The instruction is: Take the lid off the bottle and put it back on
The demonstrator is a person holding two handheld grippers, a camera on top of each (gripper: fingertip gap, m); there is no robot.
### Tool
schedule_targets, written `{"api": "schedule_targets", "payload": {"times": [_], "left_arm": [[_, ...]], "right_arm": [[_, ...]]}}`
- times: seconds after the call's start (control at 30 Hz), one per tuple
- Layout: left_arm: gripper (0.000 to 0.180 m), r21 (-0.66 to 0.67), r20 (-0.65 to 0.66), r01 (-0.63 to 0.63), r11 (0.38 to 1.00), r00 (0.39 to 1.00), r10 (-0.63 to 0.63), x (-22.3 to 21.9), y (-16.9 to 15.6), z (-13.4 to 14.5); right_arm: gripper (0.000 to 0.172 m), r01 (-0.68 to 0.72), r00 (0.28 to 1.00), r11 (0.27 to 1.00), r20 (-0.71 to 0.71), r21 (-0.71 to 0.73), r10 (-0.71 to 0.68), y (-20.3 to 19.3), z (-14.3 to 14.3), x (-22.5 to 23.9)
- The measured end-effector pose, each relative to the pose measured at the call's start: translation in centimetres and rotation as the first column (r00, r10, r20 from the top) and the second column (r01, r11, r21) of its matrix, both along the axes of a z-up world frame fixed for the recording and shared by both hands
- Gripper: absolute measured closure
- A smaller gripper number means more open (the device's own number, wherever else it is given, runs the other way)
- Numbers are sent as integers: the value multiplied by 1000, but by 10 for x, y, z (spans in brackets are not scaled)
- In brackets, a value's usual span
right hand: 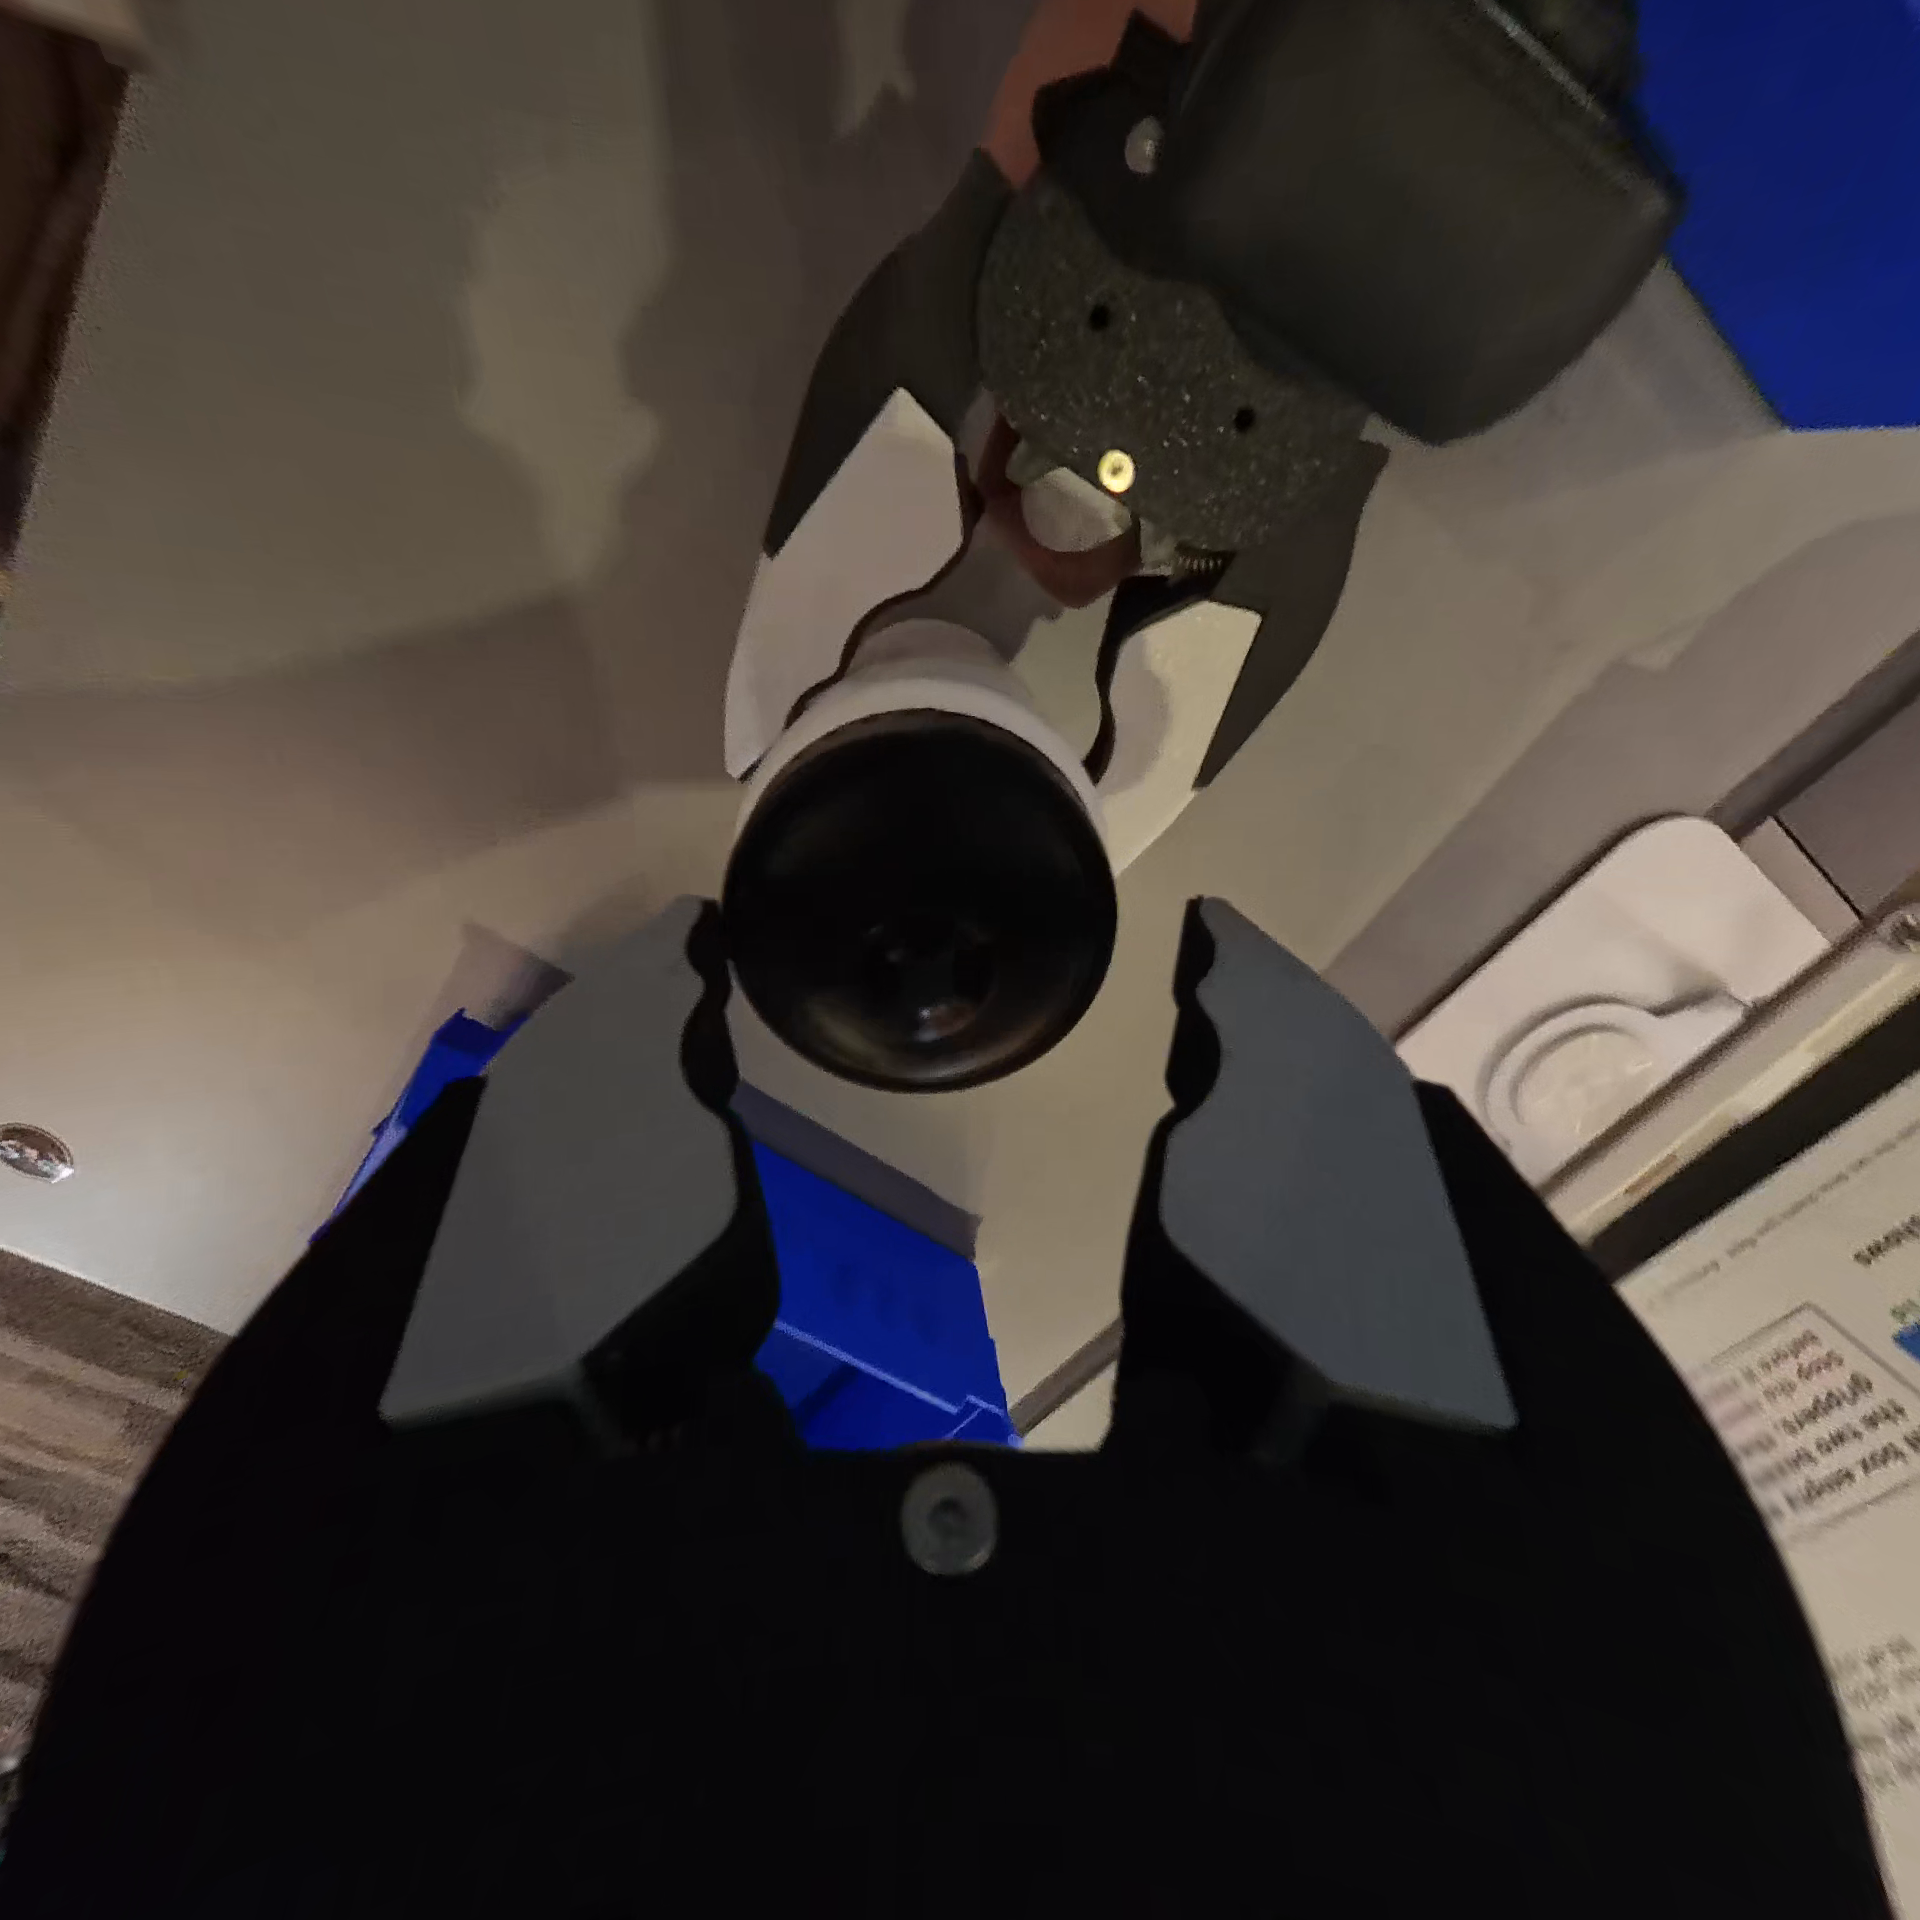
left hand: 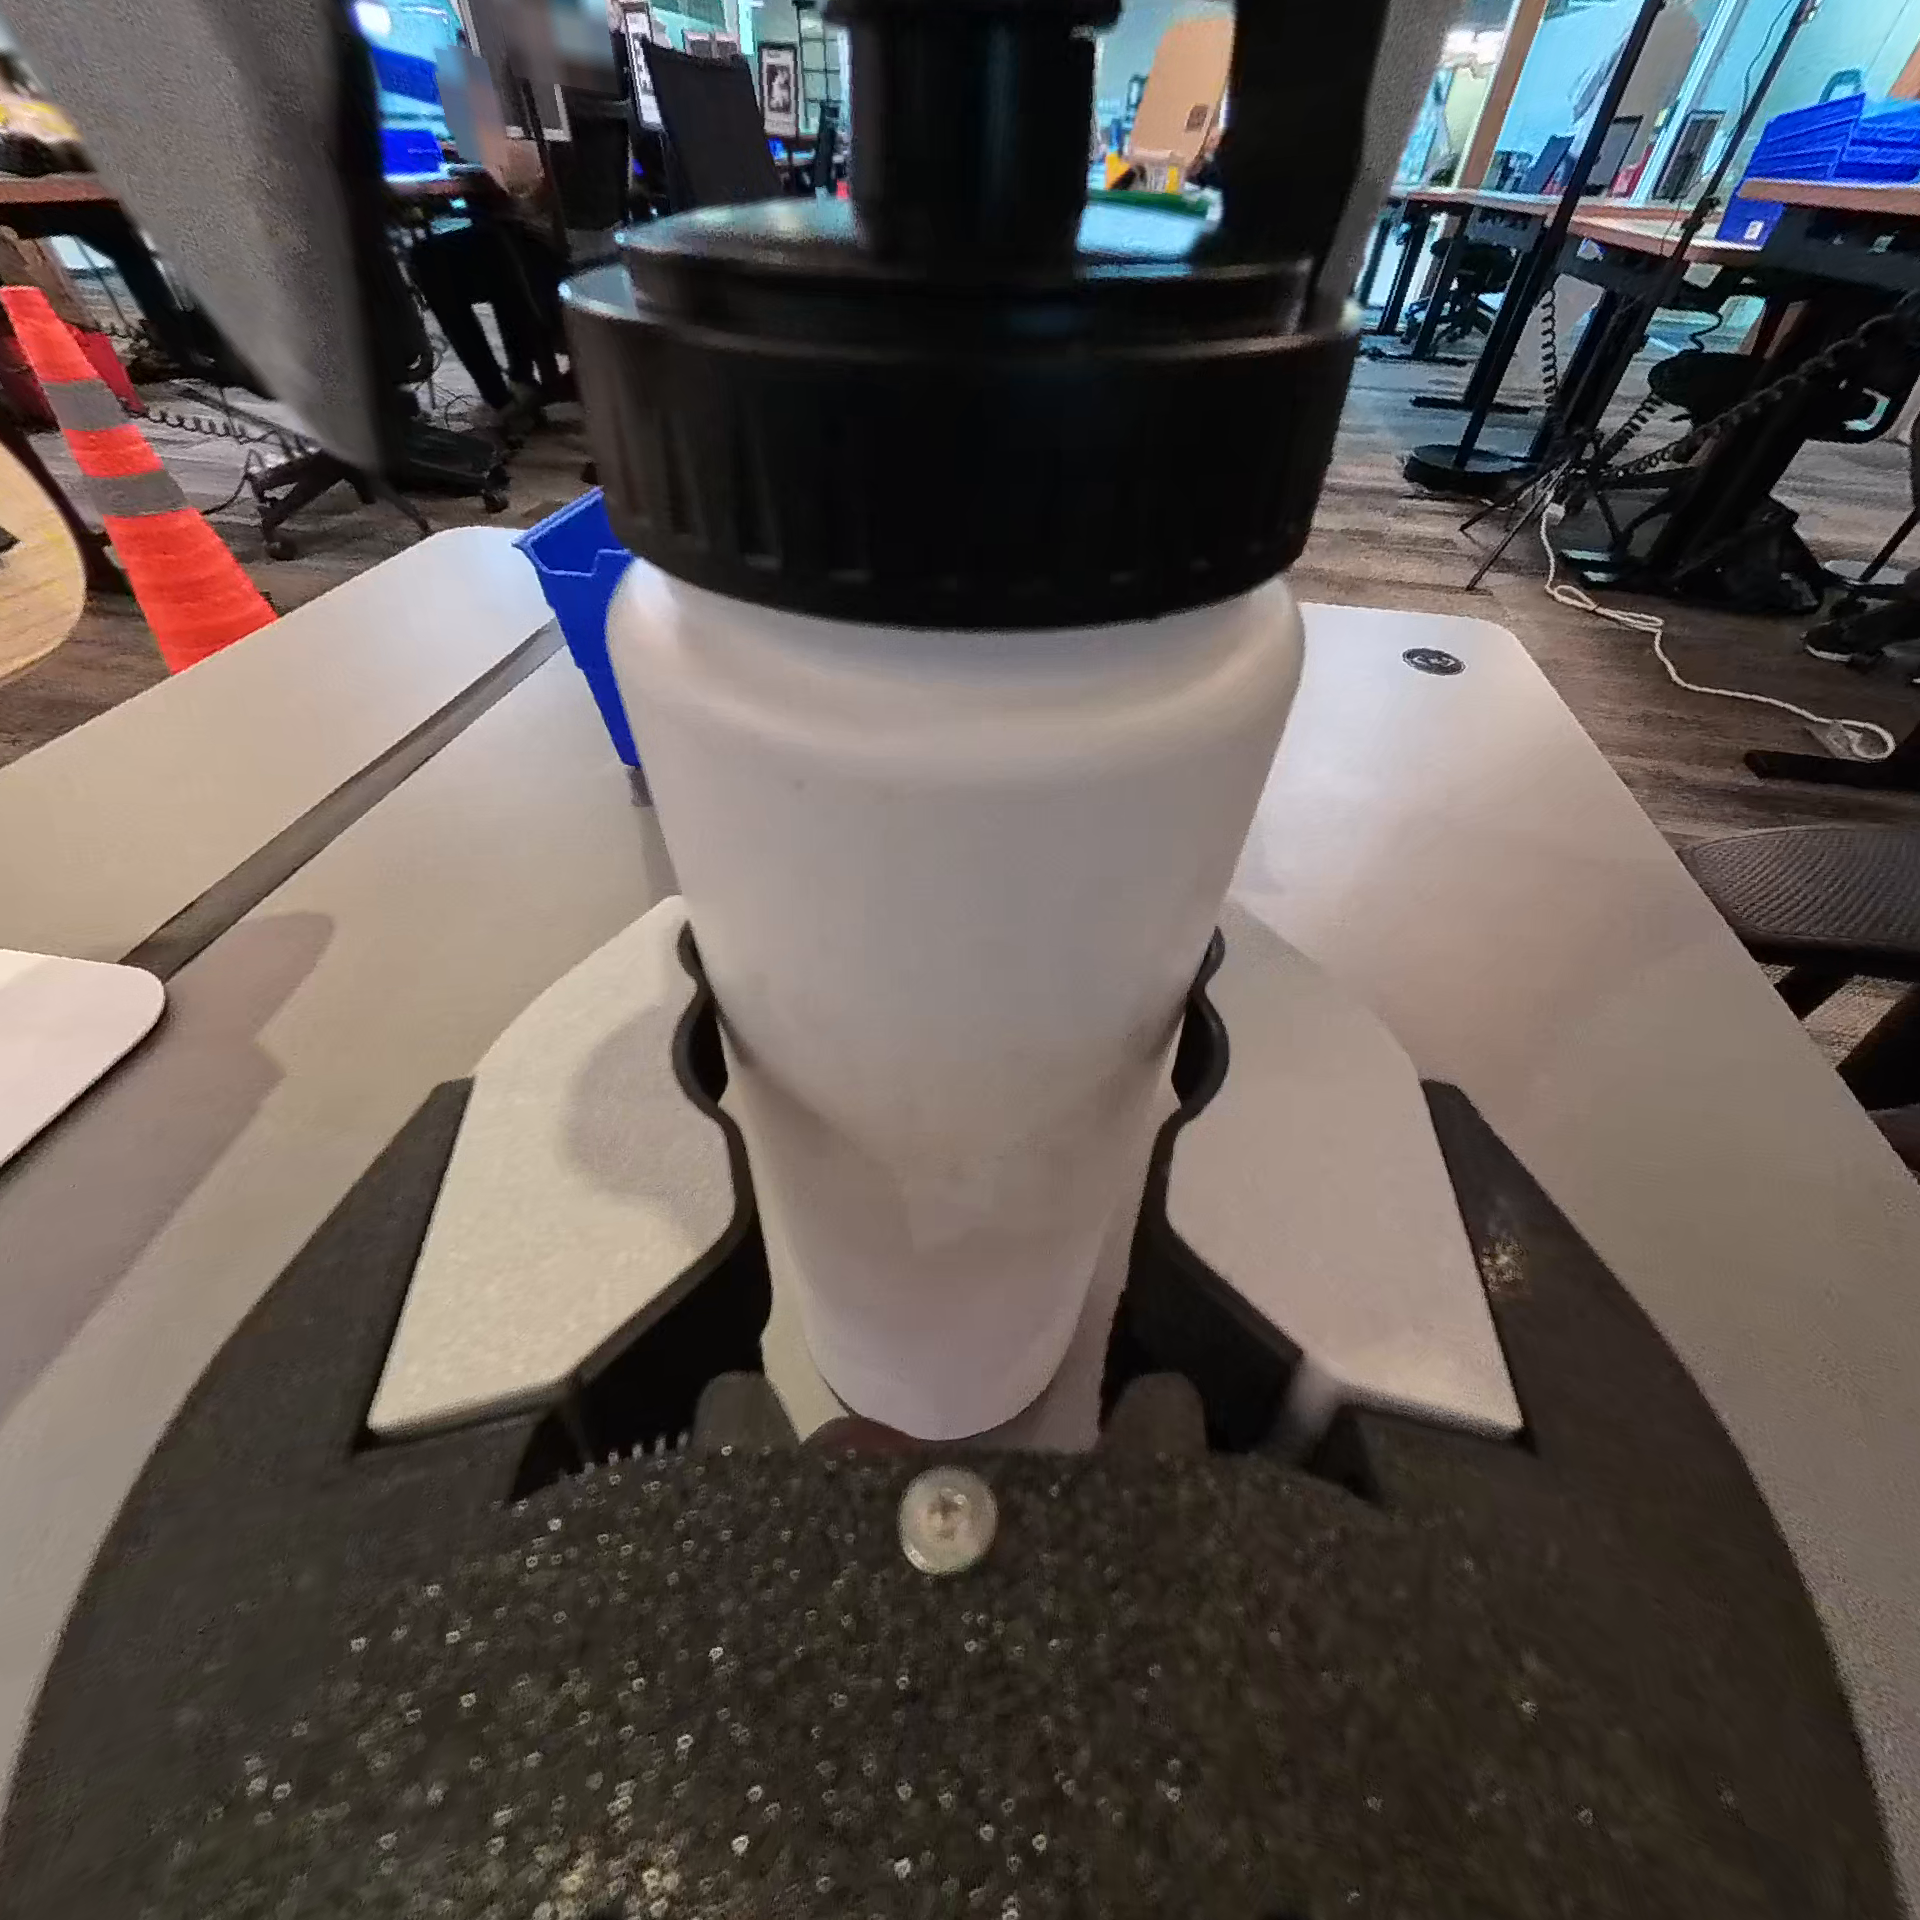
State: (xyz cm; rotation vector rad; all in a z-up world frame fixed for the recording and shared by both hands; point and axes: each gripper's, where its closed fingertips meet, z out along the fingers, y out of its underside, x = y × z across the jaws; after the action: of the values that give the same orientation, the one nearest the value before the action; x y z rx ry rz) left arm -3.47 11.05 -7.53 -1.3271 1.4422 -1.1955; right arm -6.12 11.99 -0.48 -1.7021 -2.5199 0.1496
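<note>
While the white plastic bottle point(left hand: 956, 935) stands between my left gripper's point(left hand: 951, 1023) two fingers, both dark pads press on its lower body, so that tong is pinching it. Its ribbed black screw lid point(left hand: 961, 436) is on, topped by a black spout, filling the view at 12 o'clock.

In the right wrist view I look down on the lid, and my right gripper point(right hand: 940, 997) hangs spread over it: the lid lies against the left fingertip at 9 o'clock, with clear room to the right one at 3 o'clock.

The grey tabletop point(left hand: 1455, 883) has open surface on both sides of the bottle; its far edge runs from 10 to 2 o'clock, and a seam cuts it toward 10 o'clock. I count one bottle, one lid, one blue plastic bin point(left hand: 582, 613) just behind the bottle at 11 o'clock, one white tray point(right hand: 1621, 997) and one printed sheet point(right hand: 1808, 1382) at 3 o'clock in the right view. One orange cone point(left hand: 135, 488) stands on the floor at 10 o'clock.
</note>
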Motion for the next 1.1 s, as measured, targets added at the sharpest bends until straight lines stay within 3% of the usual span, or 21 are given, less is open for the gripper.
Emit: {"api": "schedule_targets", "payload": {"times": [0.07,0.17,0.37,0.6,0.8,0.9,1.0,1.1], "left_arm": [[95,-3,2,1,1000,1000,-1,0,0,0],[95,0,-3,-8,1000,1000,8,2,-1,0],[95,-8,-3,-13,1000,1000,13,3,0,0],[96,-10,-7,-22,1000,1000,22,0,2,0],[96,12,-15,-35,999,999,35,3,0,-1],[96,11,-12,-42,999,999,42,3,0,-1],[96,5,-5,-43,999,999,43,4,1,-1],[96,-4,-2,-45,999,999,45,5,3,-1]], "right_arm": [[100,-11,1000,998,-12,-59,11,-7,-1,-1],[101,5,1000,998,-18,-67,-6,-7,-1,0],[101,186,983,981,10,-59,-186,-6,-1,2],[101,452,890,891,90,-34,-448,-3,-1,0],[101,634,767,773,125,9,-630,-7,-2,5],[101,734,673,679,110,15,-731,-7,-2,6],[101,830,555,558,95,6,-827,-6,-2,6],[100,927,375,376,83,-4,-923,-3,-2,6]]}}
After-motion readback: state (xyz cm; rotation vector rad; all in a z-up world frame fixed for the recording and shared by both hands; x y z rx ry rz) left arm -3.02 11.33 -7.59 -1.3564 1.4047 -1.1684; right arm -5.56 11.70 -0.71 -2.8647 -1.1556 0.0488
